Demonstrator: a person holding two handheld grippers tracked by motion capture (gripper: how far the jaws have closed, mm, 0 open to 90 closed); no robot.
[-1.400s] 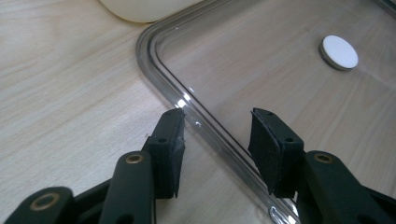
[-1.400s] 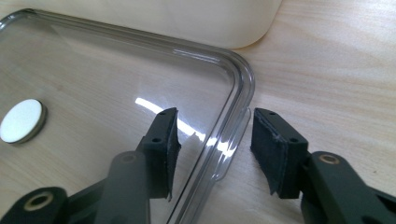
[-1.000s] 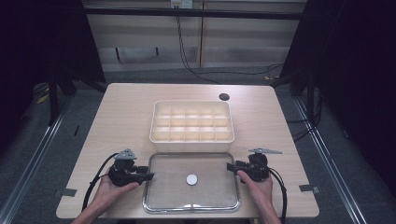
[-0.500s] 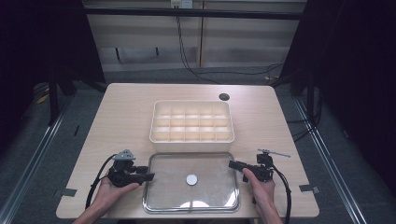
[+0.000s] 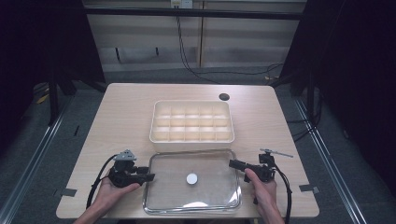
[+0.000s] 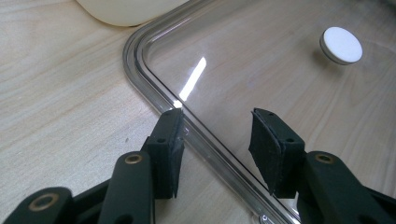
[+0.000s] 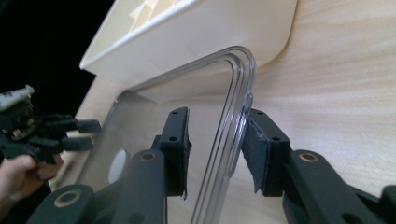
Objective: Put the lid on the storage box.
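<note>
A clear lid [image 5: 210, 163] with a white round knob [image 5: 192, 178] lies flat on the table, in front of a cream compartment box [image 5: 191, 140]. My left gripper [image 5: 150, 177] is at the lid's left edge. It is open, and its jaws have just been closing slightly, with the rim [image 6: 154, 88] between them and neither pad pressing on it. My right gripper [image 5: 232, 163] is at the lid's right edge. Its jaws have just been closing around the rim [image 7: 233, 93]. The right pad [image 7: 261, 144] touches the rim, but the left pad [image 7: 177, 140] stands off it.
The box's compartments look empty. A small black round hole [image 5: 224, 97] sits in the table behind the box. Grey tape marks [image 5: 68, 192] lie near the front corners. Bare wood stretches left and right of the lid; dark floor surrounds the table.
The right hand has shifted slightly to the right along the lid's edge. The left hand, the lid and the box have stayed where they were.
</note>
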